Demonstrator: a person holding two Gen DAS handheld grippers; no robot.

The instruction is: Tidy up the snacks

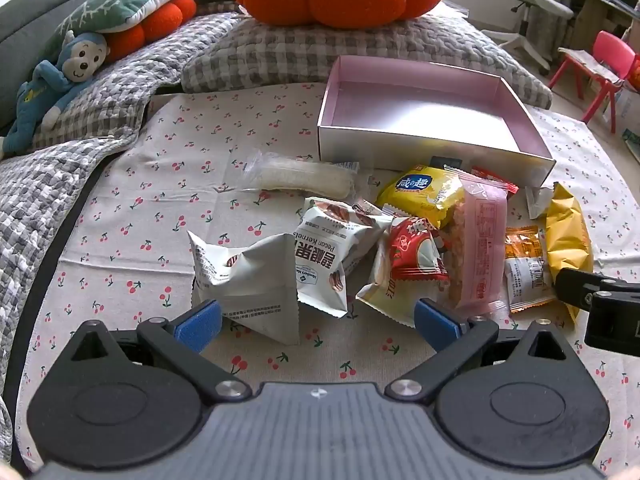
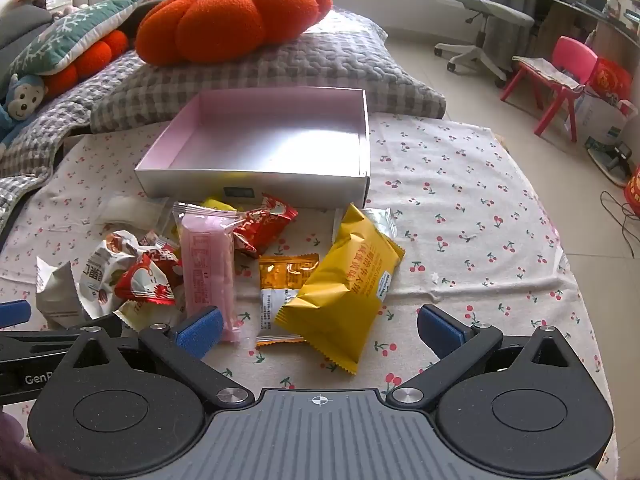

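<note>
A pile of snack packets lies on the cherry-print cloth [image 1: 168, 208] in front of an empty pink box [image 1: 420, 120] [image 2: 272, 148]. My left gripper [image 1: 318, 322] is open and empty, just short of a grey pecan packet [image 1: 248, 280] and a red-and-white packet [image 1: 416, 256]. A pink bar [image 1: 480, 240] [image 2: 208, 268], a yellow packet [image 1: 428, 192] and a white roll [image 1: 300, 178] lie nearby. My right gripper [image 2: 318, 326] is open and empty, with a big yellow bag [image 2: 344, 292] and a small orange packet [image 2: 284, 280] between its fingers.
Orange pumpkin cushion [image 2: 228, 20], checked blanket [image 1: 100, 100] and a blue monkey toy [image 1: 52, 88] lie behind and left. The bed edge drops to the floor at right, with a pink chair [image 2: 568, 68] and an office chair [image 2: 480, 12] beyond.
</note>
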